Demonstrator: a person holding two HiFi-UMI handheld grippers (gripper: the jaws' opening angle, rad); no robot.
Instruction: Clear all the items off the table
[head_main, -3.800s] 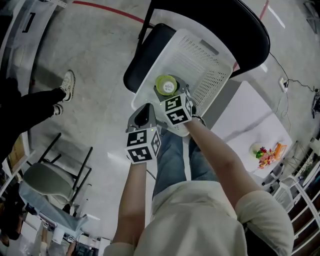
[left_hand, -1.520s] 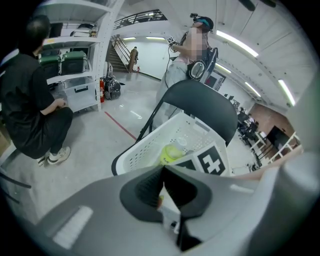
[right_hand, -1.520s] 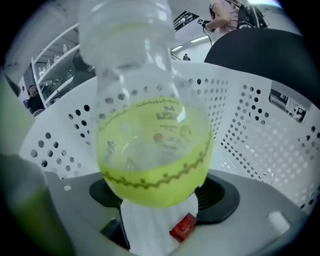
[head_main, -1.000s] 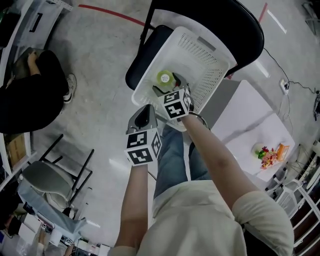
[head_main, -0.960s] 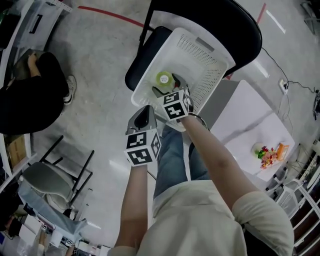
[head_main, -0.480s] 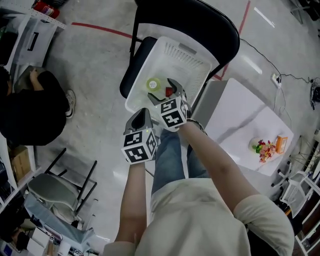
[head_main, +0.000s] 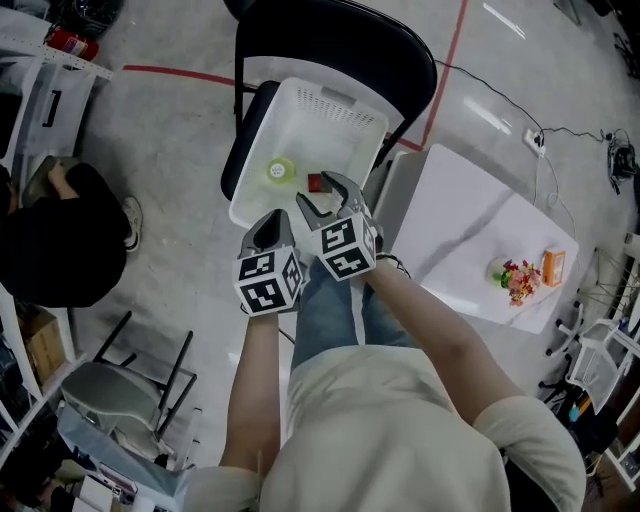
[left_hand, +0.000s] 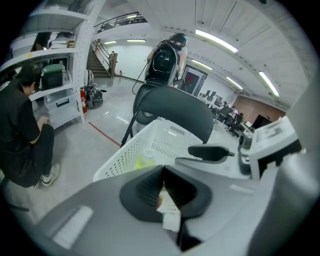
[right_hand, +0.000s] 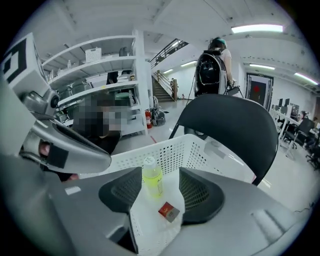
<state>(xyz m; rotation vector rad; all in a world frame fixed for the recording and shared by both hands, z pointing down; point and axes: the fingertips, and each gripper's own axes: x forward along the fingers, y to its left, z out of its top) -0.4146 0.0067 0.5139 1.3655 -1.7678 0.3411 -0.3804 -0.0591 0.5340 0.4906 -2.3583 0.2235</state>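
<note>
Red box (head_main: 316, 183) has landed in the basket (head_main: 335, 108), near the upright bottle (head_main: 280, 171).

- The stuff left on the white surface (head_main: 460, 220) is way too small to ID in the head view: a colourful clump (head_main: 512, 278) and an orange box (head_main: 552, 267) just beside it.
- The red box (head_main: 317, 183) in the basket (head_main: 345, 105) has print I can't read.
- The bottle (head_main: 280, 171) only shows its top from above, so its label is hidden.
- The chair (head_main: 330, 40) has its seat mostly buried under the basket.
- The crouching person (head_main: 50, 250) is chopped off by the left edge.
- The backpack wearer (left_hand: 167, 57) has their legs hidden behind the chair back.
</note>
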